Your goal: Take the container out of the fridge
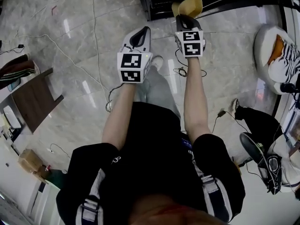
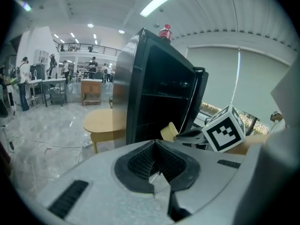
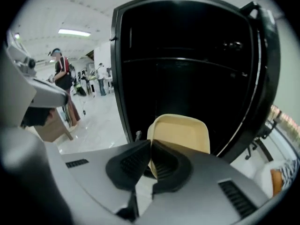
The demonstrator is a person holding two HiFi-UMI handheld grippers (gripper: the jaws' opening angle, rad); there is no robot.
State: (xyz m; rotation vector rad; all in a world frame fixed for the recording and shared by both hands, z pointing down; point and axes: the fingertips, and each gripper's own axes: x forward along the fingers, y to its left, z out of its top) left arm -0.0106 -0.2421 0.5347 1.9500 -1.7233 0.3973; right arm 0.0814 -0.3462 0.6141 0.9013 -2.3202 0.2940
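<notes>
A pale marble floor [image 1: 70, 55] runs up to a black fridge [image 3: 187, 55] standing open at the far side. The right gripper [image 3: 151, 146] is clamped on the near rim of the cream container [image 3: 180, 132], which is held before the fridge's dark interior. The left gripper [image 2: 155, 146], to its left, has its jaws pressed together on nothing.
</notes>
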